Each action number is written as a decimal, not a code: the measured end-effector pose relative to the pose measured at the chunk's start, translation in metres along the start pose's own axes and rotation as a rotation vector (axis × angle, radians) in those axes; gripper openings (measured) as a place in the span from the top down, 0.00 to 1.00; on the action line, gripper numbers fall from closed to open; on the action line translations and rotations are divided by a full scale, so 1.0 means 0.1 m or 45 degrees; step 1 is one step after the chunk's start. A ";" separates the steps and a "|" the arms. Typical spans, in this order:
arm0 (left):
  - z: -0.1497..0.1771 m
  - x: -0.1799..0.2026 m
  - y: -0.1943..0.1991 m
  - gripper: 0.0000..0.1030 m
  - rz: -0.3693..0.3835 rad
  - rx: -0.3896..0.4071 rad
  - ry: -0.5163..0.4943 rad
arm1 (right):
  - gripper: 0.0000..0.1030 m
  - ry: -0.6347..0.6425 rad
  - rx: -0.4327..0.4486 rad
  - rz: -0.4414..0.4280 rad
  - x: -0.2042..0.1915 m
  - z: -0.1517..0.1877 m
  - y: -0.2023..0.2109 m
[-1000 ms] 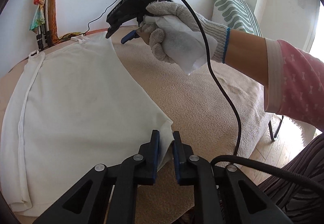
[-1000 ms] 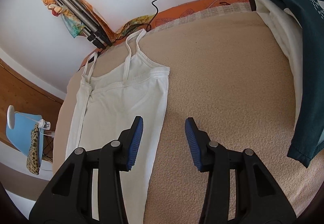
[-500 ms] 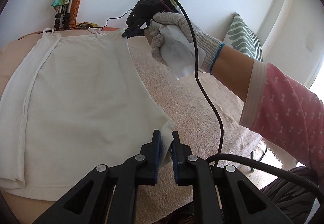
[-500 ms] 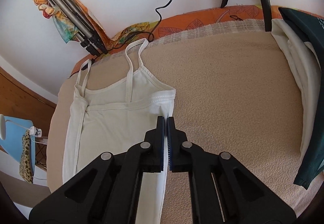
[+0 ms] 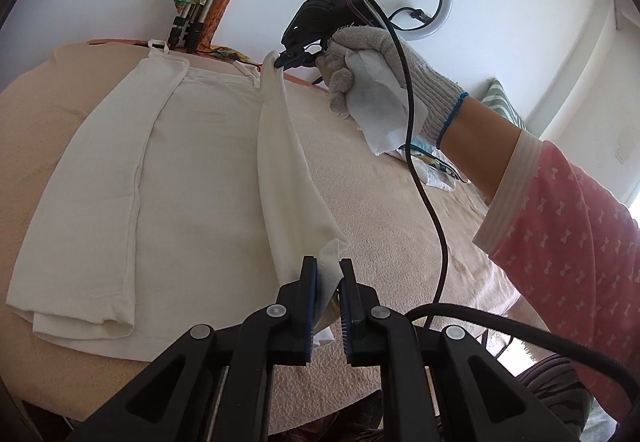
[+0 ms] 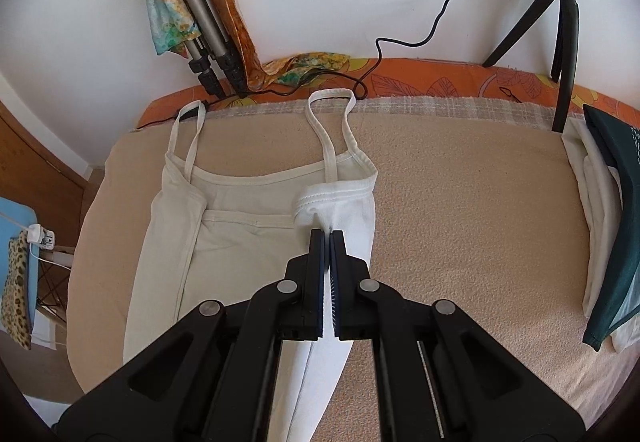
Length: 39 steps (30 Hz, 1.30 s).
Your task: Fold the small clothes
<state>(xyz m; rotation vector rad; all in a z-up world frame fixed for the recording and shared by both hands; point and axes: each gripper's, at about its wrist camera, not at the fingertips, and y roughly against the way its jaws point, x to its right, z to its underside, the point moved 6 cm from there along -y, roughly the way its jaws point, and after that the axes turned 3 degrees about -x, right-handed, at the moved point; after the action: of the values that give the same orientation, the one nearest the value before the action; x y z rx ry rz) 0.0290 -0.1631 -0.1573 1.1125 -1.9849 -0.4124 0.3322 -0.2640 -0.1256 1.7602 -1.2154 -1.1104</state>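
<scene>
Now my left gripper (image 5: 328, 274) pinches the hem corner and my right gripper (image 6: 327, 238) the armpit corner of the white camisole (image 5: 192, 178), its lifted right edge stretched between them along the garment's length, ready to swing leftward over the body lying flat on the beige blanket (image 6: 460, 202).

no readable text, no brand or number in either view, only small pale marks on the dark green cloth (image 6: 618, 178) at the right edge, too small to read
</scene>
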 end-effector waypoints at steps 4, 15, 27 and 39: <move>0.04 -0.16 0.07 0.92 0.004 0.007 0.068 | 0.96 0.059 -0.020 0.026 -0.29 -0.01 -0.12; 0.19 -0.41 0.11 0.92 -0.015 -0.018 0.206 | 0.96 0.198 -0.137 0.051 -0.90 0.11 -0.69; 0.19 -0.41 0.46 0.75 -0.117 -0.003 0.079 | 0.61 0.103 -0.039 -0.082 -0.78 0.16 -0.08; 0.24 -0.51 0.98 0.72 -0.259 -0.084 -0.282 | 0.61 0.053 0.127 -0.155 -0.51 1.03 1.34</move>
<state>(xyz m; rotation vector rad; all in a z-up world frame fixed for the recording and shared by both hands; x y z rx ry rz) -0.0297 -0.0682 -0.1370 1.2773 -2.0368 -0.7310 0.1829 -0.2645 -0.0315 1.9459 -1.1694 -1.0926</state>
